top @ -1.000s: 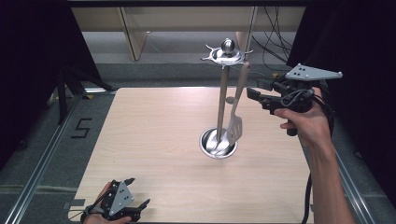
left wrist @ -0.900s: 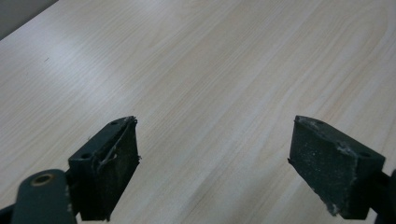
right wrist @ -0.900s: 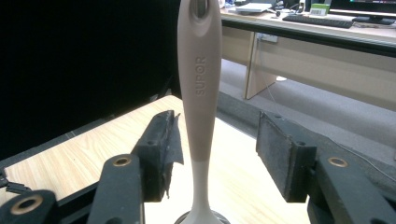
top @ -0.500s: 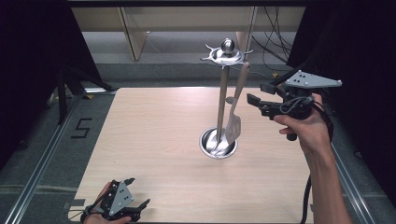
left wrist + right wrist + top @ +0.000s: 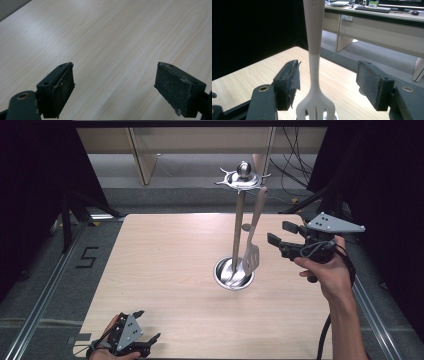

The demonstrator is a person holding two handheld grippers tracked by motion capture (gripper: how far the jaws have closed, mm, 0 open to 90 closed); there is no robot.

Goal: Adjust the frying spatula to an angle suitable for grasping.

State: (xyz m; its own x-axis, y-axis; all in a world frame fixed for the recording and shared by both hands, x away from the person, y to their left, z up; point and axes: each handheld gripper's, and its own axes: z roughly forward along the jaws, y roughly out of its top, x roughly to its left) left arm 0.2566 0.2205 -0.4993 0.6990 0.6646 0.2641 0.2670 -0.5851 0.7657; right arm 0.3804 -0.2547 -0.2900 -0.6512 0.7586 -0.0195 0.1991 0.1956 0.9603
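Note:
A pale slotted spatula (image 5: 254,227) hangs by its handle from a hook on the metal utensil stand (image 5: 238,220). Its head reaches down to the stand's round steel base (image 5: 222,275). My right gripper (image 5: 280,233) is held level just right of the spatula, pointing at it. In the right gripper view the spatula (image 5: 314,50) shows in the gap of the right gripper (image 5: 329,66); the jaws have just been opening and neither pad touches it. My left gripper (image 5: 147,325) rests at the table's near left corner, open over bare wood (image 5: 115,67).
The wooden table (image 5: 165,265) has dark floor on both sides and metal rails (image 5: 45,295) along its edges. A desk (image 5: 150,150) stands beyond the far edge, with cables (image 5: 295,155) at the back right.
The right gripper has sunk along the hanging spatula, from near its upper handle to about mid height, and its jaws stand wider. The left gripper has stayed put.

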